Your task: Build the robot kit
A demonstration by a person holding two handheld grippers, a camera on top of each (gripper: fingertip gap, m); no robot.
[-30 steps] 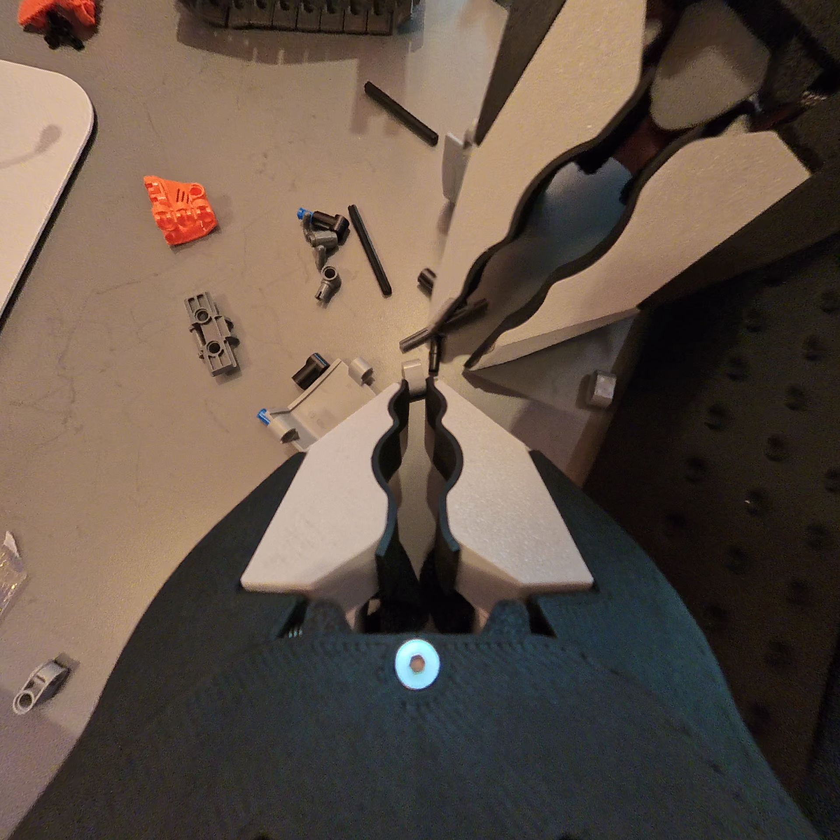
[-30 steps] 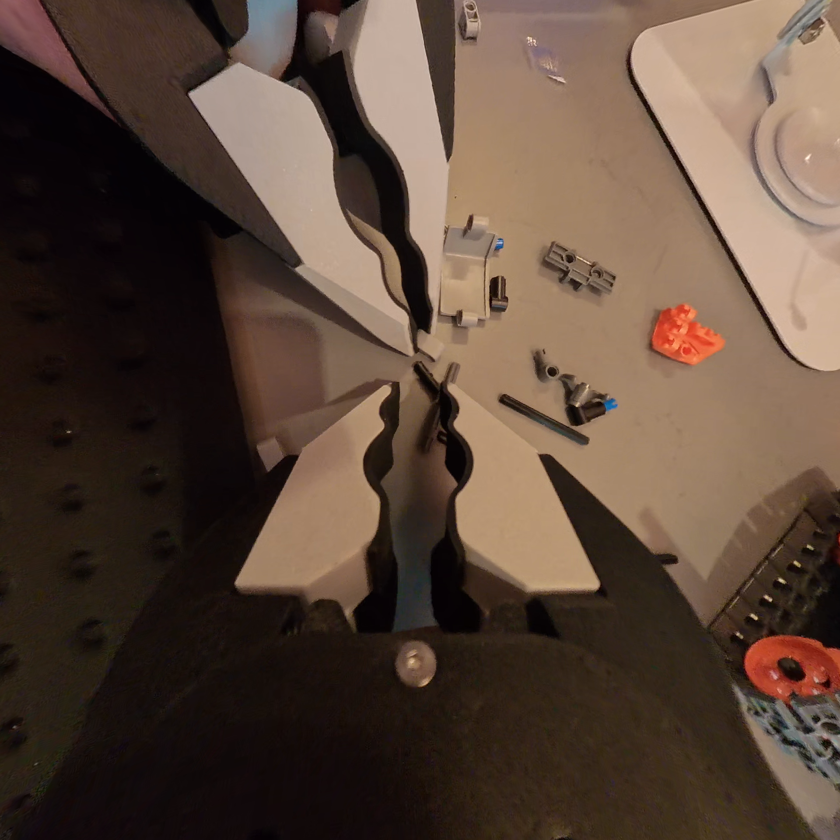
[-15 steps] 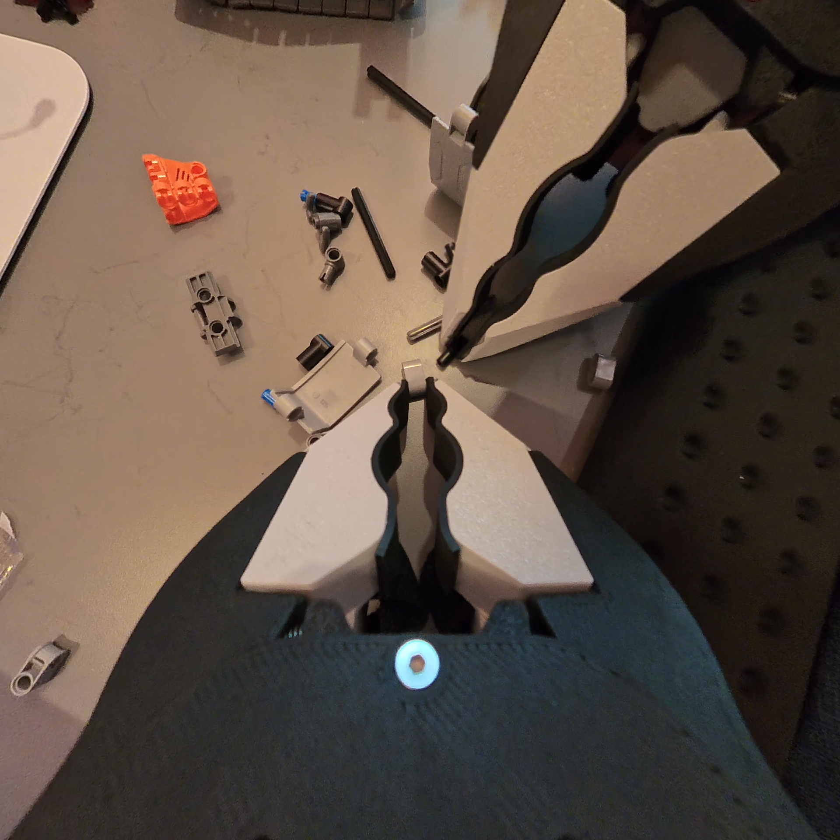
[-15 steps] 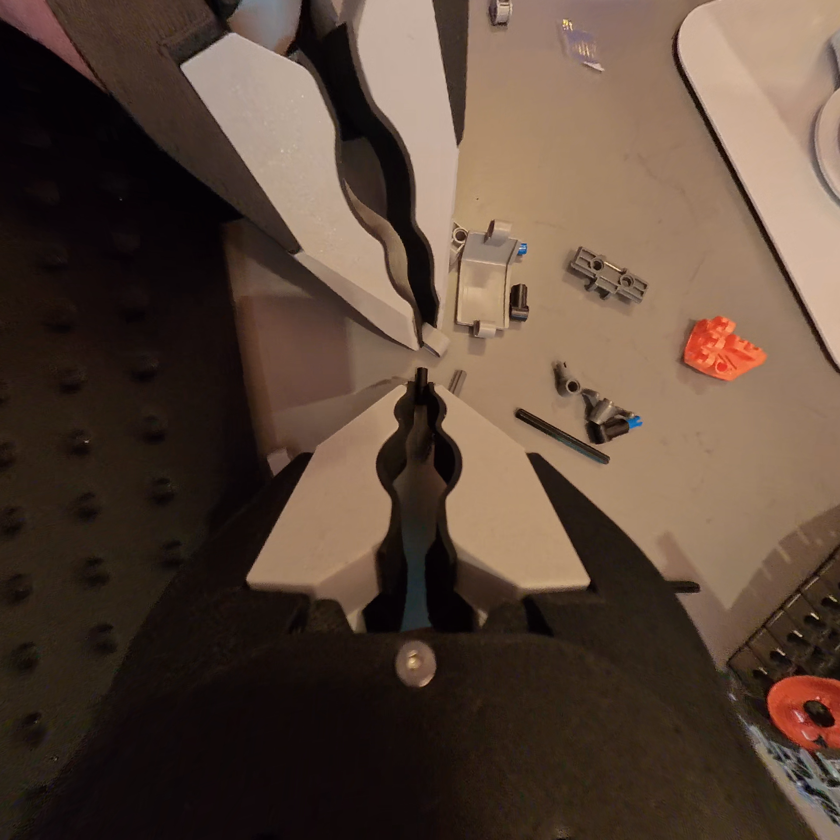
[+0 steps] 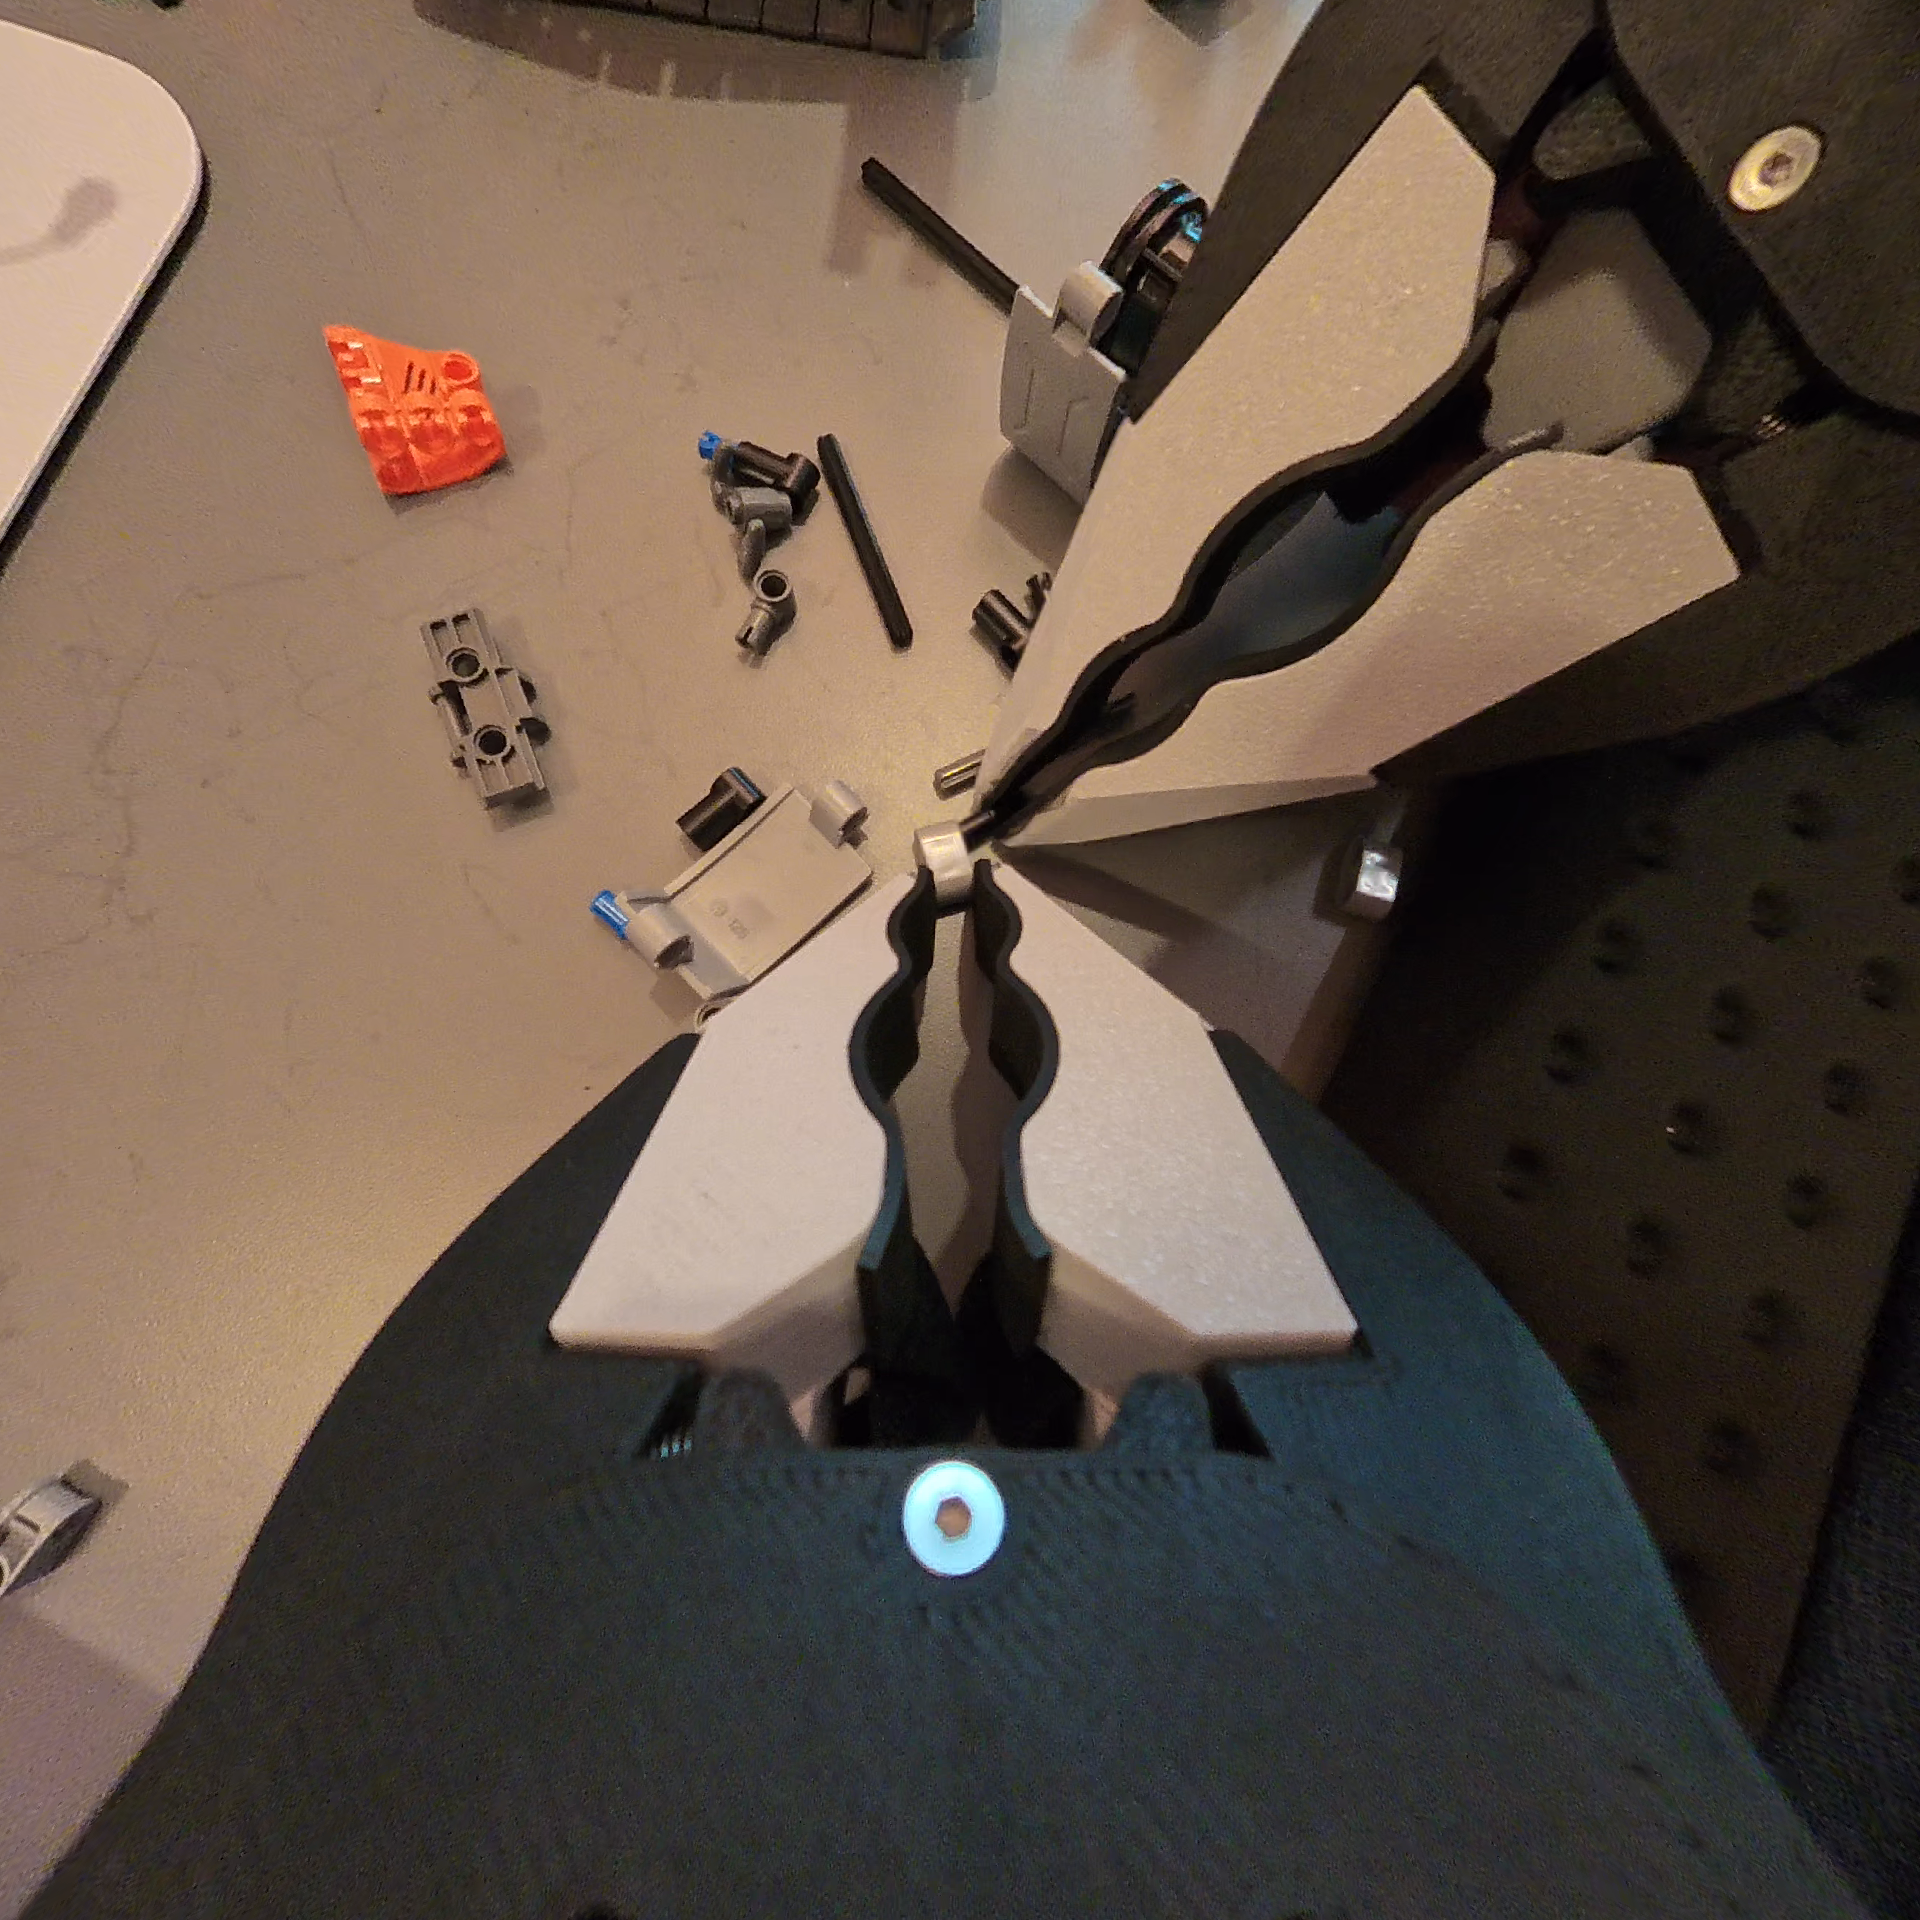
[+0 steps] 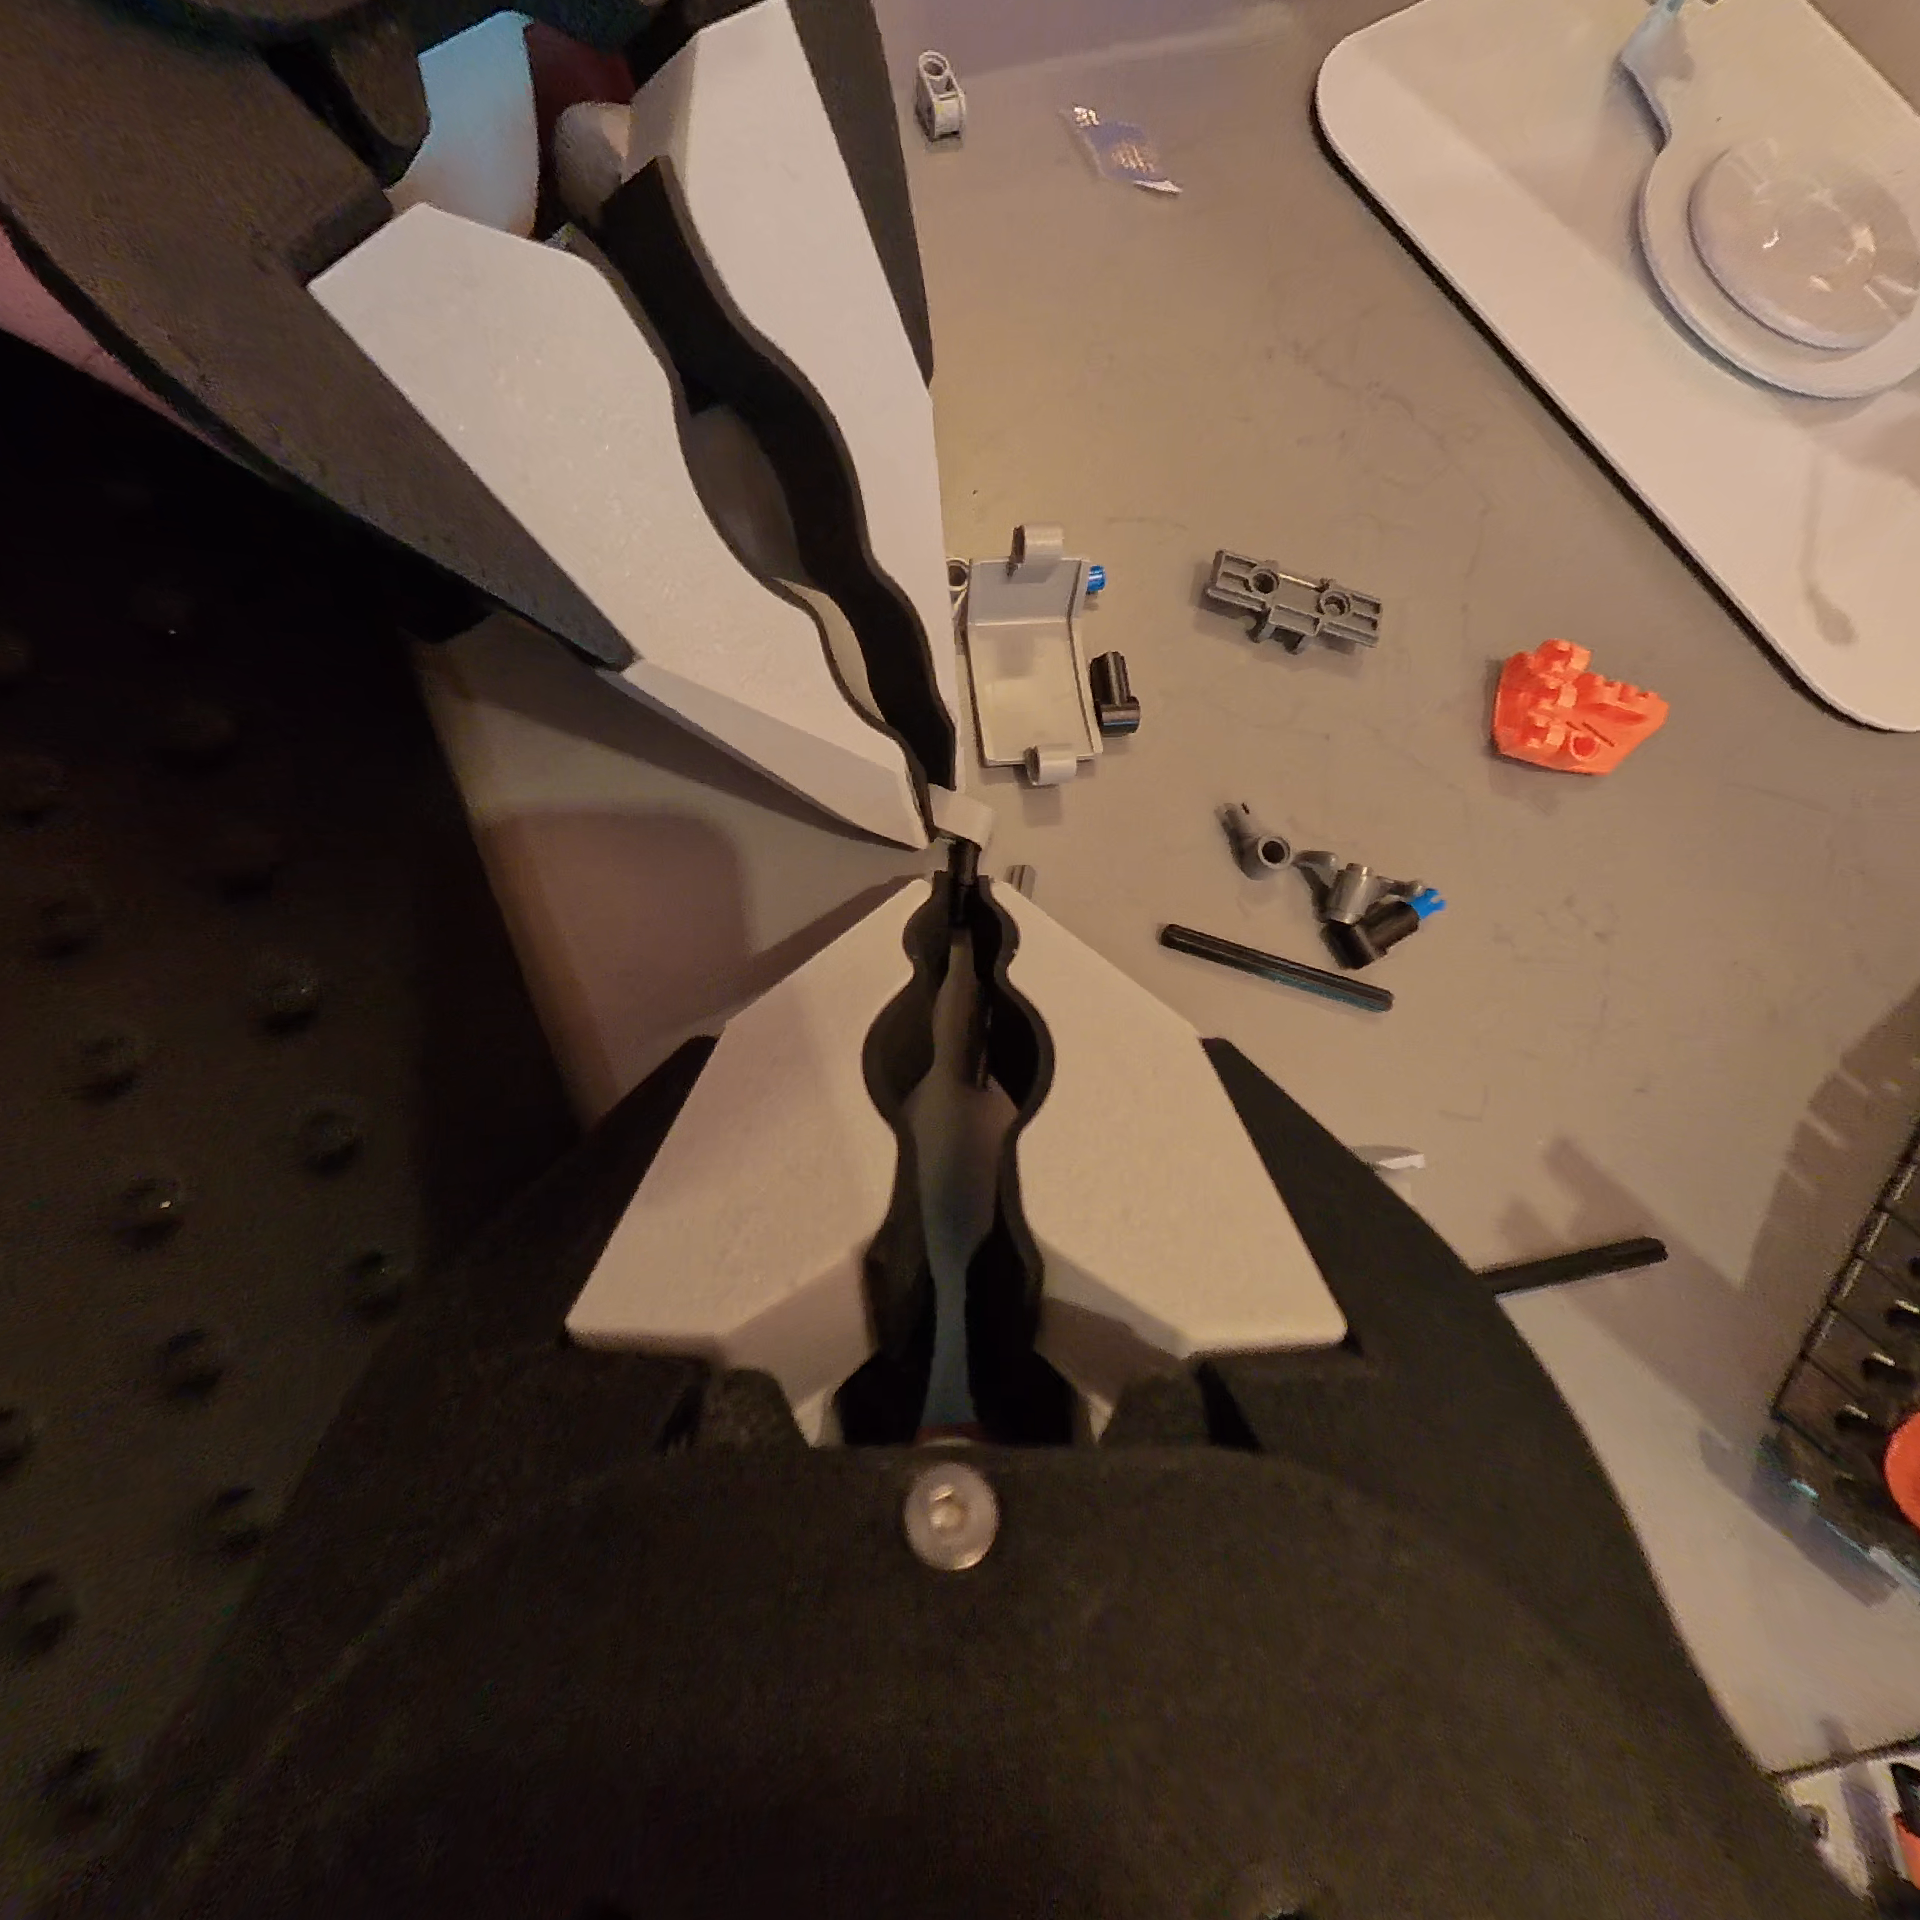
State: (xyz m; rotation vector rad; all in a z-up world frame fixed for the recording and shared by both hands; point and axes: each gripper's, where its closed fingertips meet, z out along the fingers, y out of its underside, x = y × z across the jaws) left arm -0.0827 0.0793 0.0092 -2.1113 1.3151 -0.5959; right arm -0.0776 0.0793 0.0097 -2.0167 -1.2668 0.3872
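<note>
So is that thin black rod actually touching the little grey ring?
Touching. In the left wrist view the black rod, pinched by the right hand-held gripper, meets the grey ring held by the left hand-held gripper, no gap.

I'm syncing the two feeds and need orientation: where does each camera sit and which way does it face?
Left wrist view: on the left tongs, looking along them down at the table; they pinch a grey bush, right tongs opposite.
Right wrist view: on the right tongs, facing back; they pinch a black axle.
Shared: orange piece, grey panel.

2 wrist views, close, facing each other; share table [image 5: 260, 987].
</note>
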